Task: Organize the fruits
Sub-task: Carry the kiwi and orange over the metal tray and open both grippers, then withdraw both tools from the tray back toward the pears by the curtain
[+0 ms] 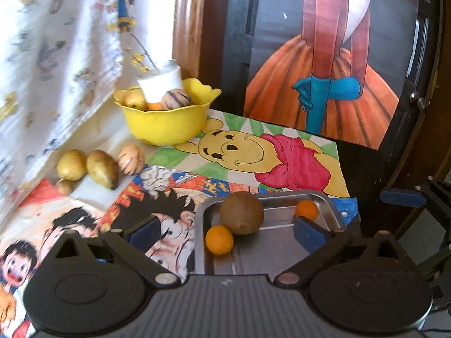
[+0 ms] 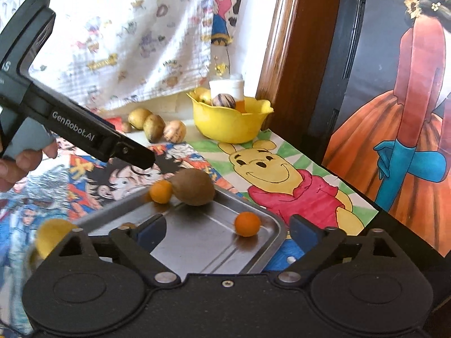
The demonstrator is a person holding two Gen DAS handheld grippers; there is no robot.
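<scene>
A round brown kiwi-like fruit (image 1: 241, 216) and two small orange fruits (image 1: 219, 239) are seen lying in the shallow metal tray (image 1: 327, 205), beyond which the yellow plastic bowl (image 1: 166, 124) of fruit stands, while the left gripper (image 1: 225, 235) and right gripper (image 2: 227, 232) are both held wide open and empty over that tray.

**A room in a home, decorated with drawings**

This looks like a home. The table is covered with hand-coloured cartoon drawings (image 1: 262, 155), and a cloth with small cartoon prints (image 2: 135, 36) hangs behind it. A large painted picture of a woman in an orange skirt (image 1: 332, 64) leans beside a wooden frame (image 2: 296, 56). A yellow plastic bowl (image 1: 166, 124) holds fruit.
</scene>
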